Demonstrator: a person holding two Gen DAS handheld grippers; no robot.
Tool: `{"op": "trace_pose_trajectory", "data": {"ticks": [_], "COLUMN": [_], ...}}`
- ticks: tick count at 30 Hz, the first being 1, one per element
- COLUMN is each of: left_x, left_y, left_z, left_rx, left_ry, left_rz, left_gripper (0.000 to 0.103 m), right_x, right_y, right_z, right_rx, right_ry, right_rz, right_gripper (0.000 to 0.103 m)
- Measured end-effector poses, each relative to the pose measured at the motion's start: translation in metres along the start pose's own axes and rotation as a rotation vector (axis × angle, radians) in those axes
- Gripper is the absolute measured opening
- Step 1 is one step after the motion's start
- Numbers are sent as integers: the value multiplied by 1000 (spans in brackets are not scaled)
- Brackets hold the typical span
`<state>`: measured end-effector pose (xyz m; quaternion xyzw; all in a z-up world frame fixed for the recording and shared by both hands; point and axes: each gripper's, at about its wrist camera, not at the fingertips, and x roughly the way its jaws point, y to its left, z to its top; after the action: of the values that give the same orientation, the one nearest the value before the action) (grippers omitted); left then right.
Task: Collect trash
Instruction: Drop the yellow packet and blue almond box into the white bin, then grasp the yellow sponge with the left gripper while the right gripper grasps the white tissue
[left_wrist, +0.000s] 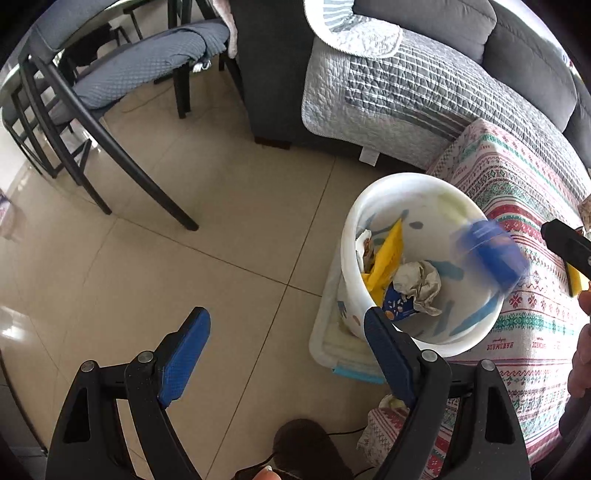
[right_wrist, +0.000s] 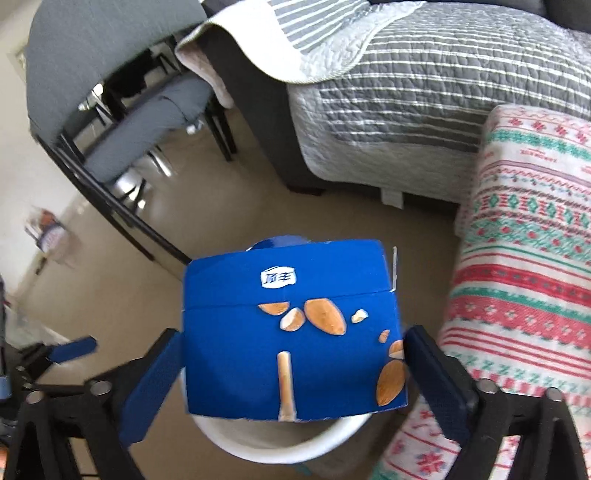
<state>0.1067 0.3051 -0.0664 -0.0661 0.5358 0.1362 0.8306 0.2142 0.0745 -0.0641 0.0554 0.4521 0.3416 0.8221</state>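
A white trash bin stands on the floor beside a table with a patterned cloth. It holds a yellow wrapper, crumpled paper and a blue packet. My left gripper is open and empty, over the floor just left of the bin. A blue snack box fills the space between my right gripper's fingers, directly above the bin's rim. In the left wrist view the box is blurred over the bin's right edge, apart from the right gripper's fingers.
A sofa with a grey striped quilt stands behind the bin. Dark chairs with grey cushions stand at the left. A white tray lies under the bin. The floor is beige tile.
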Motion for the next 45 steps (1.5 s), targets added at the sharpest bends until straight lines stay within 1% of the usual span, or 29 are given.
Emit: {"op": "trace_pose_trajectory", "data": {"ticks": [3, 5, 9, 14, 17, 21, 23, 26, 34, 38, 42, 45], "left_x": [-2, -4, -10, -20, -25, -30, -33, -35, -38, -39, -41, -42], "left_y": [-1, -2, -6, -15, -27, -47, -61, -84, -143, -184, -232, -268], "left_z": [-1, -1, -1, 0, 3, 6, 7, 10, 13, 14, 15, 16], "left_rx": [1, 3, 12, 25, 36, 64, 92, 137, 220, 284, 338, 376], "left_ry": [-4, -5, -19, -40, -47, -51, -53, -55, -51, -39, -27, -25], "left_rz": [-3, -6, -14, -36, -53, -79, -95, -100, -125, -147, -183, -209], "left_gripper": [87, 87, 87, 87, 87, 87, 87, 87, 87, 87, 87, 87], "right_x": [-4, -8, -14, -27, -41, -59, -69, -82, -134, -160, -184, -200], "right_y": [6, 7, 5, -5, -12, -28, -39, -58, -114, -145, -171, -189], "right_z": [0, 0, 2, 0, -2, -7, -11, -14, -19, -22, -25, -30], "right_rx": [-23, -26, -23, -38, -56, -39, -14, 22, 109, 187, 223, 259], "right_ry": [-19, -29, -36, -9, -21, -16, -3, 19, 5, 3, 3, 0], "right_rz": [5, 6, -22, -135, -204, -276, -309, -346, -474, -515, -557, -574], "right_gripper": [102, 102, 102, 102, 102, 102, 102, 102, 102, 102, 102, 102]}}
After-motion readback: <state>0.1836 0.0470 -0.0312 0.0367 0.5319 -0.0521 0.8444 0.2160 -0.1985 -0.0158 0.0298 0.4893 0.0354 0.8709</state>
